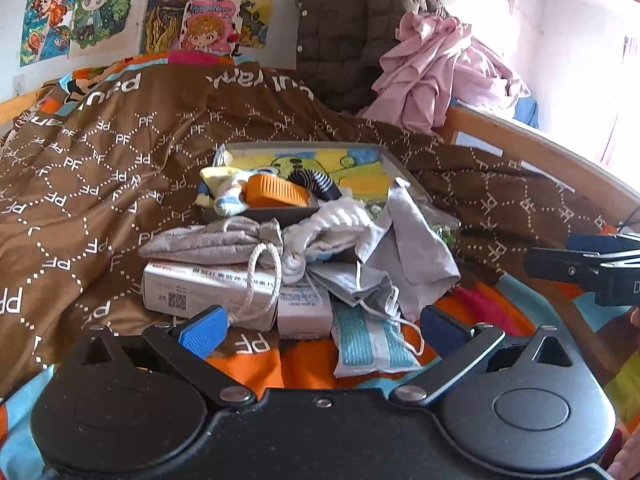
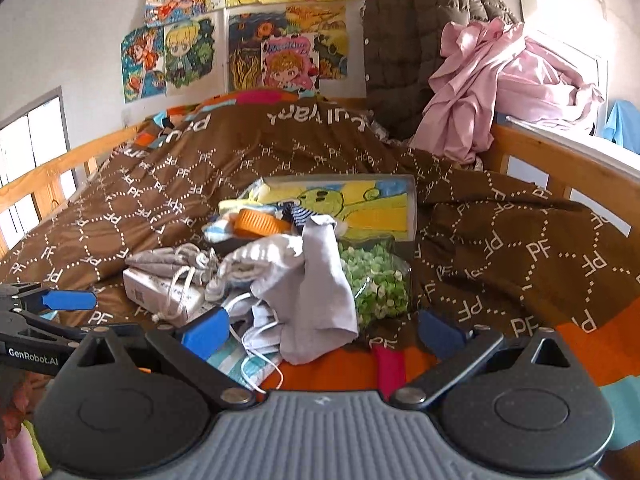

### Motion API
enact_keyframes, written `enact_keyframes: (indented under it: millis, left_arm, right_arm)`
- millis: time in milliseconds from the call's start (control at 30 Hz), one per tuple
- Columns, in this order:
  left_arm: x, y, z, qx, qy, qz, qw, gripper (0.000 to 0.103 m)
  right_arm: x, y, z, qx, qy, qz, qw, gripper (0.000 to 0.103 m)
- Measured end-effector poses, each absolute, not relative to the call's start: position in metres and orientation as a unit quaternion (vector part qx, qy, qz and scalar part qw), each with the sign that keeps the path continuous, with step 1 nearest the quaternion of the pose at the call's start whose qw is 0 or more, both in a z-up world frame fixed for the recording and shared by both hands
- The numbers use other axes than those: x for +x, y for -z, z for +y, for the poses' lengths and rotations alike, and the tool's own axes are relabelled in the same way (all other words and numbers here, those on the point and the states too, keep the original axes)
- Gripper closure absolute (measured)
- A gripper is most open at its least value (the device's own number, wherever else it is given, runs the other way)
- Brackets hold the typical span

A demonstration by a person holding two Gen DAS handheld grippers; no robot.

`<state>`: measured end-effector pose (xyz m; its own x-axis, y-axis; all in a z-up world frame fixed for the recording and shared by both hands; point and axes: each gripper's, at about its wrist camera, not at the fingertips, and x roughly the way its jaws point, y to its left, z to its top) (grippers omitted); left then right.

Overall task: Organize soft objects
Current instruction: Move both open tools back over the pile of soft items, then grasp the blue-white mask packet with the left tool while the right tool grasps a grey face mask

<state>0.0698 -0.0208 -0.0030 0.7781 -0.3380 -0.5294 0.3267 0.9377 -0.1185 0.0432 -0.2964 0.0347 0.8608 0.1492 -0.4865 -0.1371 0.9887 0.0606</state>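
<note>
Here, both claws, left claw [image 1: 320, 328] and right claw [image 2: 324, 330], gape empty before heaped grey cloth [image 2: 320, 292] fronting the tray [image 1: 396, 168].

A brown quilt [image 1: 120, 160] covers the bed [image 2: 560, 168], bearing a tray [image 1: 400, 168] and 2 boxes [image 1: 192, 288].

left gripper [image 1: 320, 328]: I've got it spread wide, blue pads [image 1: 204, 330] well apart, holding nothing

right gripper [image 2: 324, 332]: same deal, wide open and empty, sitting just to the right of the left one, both pointing forward roughly level
</note>
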Motion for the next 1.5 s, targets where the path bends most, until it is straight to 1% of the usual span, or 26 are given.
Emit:
enact_keyframes:
  millis: [233,500,733,900,1267,1333,1433,1500]
  left_arm:
    - [0.076,0.015,-0.03,0.007,0.179,0.307,0.935,0.001]
    - [0.092,0.037,-0.042,0.018,0.193,0.346,0.918,0.001]
    - [0.115,0.049,-0.052,-0.019,0.226,0.377,0.898,0.001]
    - [0.127,0.058,-0.058,-0.024,0.234,0.383,0.893,0.001]
    - [0.14,0.068,-0.067,-0.002,0.247,0.398,0.884,0.006]
    - [0.14,0.066,-0.065,-0.009,0.246,0.391,0.887,0.008]
    - [0.139,0.068,-0.069,0.015,0.25,0.39,0.886,0.014]
    - [0.137,0.07,-0.073,0.032,0.254,0.389,0.885,0.018]
  right_arm:
    - [0.054,-0.026,-0.295,0.011,-0.08,0.292,0.953,0.0]
    - [0.087,-0.004,-0.3,0.02,-0.08,0.333,0.939,0.0]
    - [0.128,0.021,-0.31,0.084,-0.1,0.347,0.929,0.0]
    - [0.15,0.033,-0.311,0.099,-0.103,0.349,0.926,0.001]
    - [0.168,0.044,-0.315,0.148,-0.105,0.354,0.918,0.016]
    - [0.171,0.044,-0.316,0.161,-0.102,0.353,0.916,0.02]
    - [0.176,0.044,-0.312,0.17,-0.103,0.356,0.913,0.027]
    - [0.178,0.043,-0.307,0.165,-0.096,0.359,0.914,0.027]
